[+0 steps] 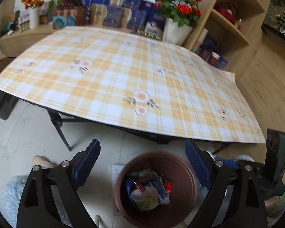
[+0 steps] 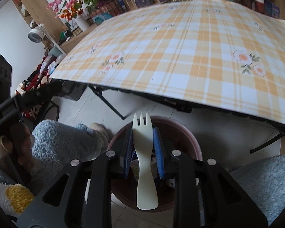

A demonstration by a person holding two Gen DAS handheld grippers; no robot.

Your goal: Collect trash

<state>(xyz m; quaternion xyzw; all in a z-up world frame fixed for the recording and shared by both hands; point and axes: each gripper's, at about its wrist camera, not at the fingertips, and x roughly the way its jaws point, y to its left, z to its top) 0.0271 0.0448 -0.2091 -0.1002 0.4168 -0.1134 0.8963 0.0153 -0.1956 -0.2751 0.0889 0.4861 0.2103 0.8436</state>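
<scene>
My right hand-held gripper (image 2: 142,131) is clenched on a cream plastic fork (image 2: 145,163), tines pointing fwd, right above the brown bin (image 2: 196,148) on the floor. Left hand-held gripper (image 1: 142,152) hangs released, jaws wide apart w/ nothing between, over the same bin, which holds a paper cup (image 1: 145,197) & wrappers (image 1: 161,188). Worktop (image 1: 123,72) w/ yellow checked cloth sits just beyond.

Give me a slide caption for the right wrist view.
Right tongs grip a cream plastic fork above the round brown bin.
</scene>
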